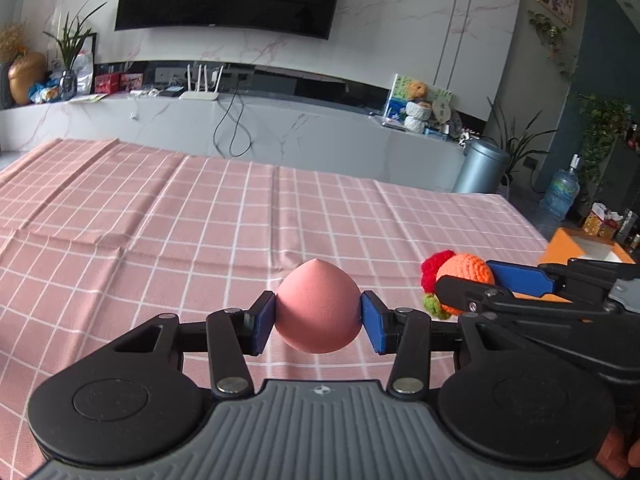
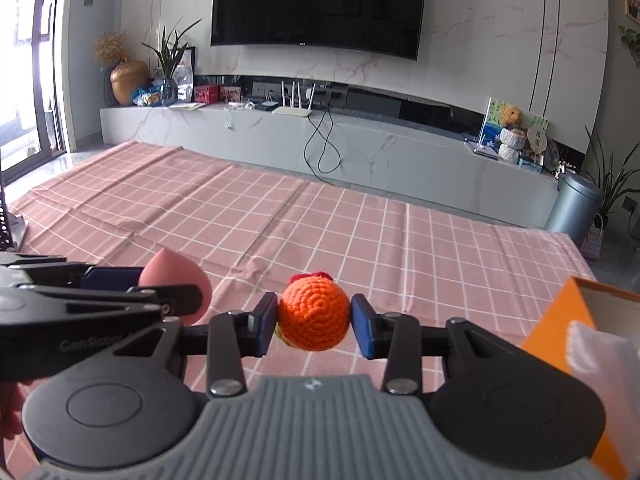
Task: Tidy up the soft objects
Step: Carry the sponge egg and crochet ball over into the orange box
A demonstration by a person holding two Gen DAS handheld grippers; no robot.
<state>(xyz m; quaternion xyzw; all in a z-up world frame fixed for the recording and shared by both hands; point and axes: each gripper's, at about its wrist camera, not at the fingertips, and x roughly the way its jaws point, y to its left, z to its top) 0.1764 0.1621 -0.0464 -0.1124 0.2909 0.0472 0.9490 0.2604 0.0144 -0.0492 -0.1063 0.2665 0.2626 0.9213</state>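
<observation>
A round orange crocheted ball is clamped between the blue pads of the right tongs, with a scrap of red yarn seen at its top and a bit of green at its lower left. It is held above a surface covered by a pink cloth with a white grid. At the left edge, the left tongs are seen side-on, closed on a pink teardrop-shaped foam sponge. An orange cardboard box with a pale interior is seen at the right edge, something white lying against it. A black wall-mounted television is seen beyond.
</observation>
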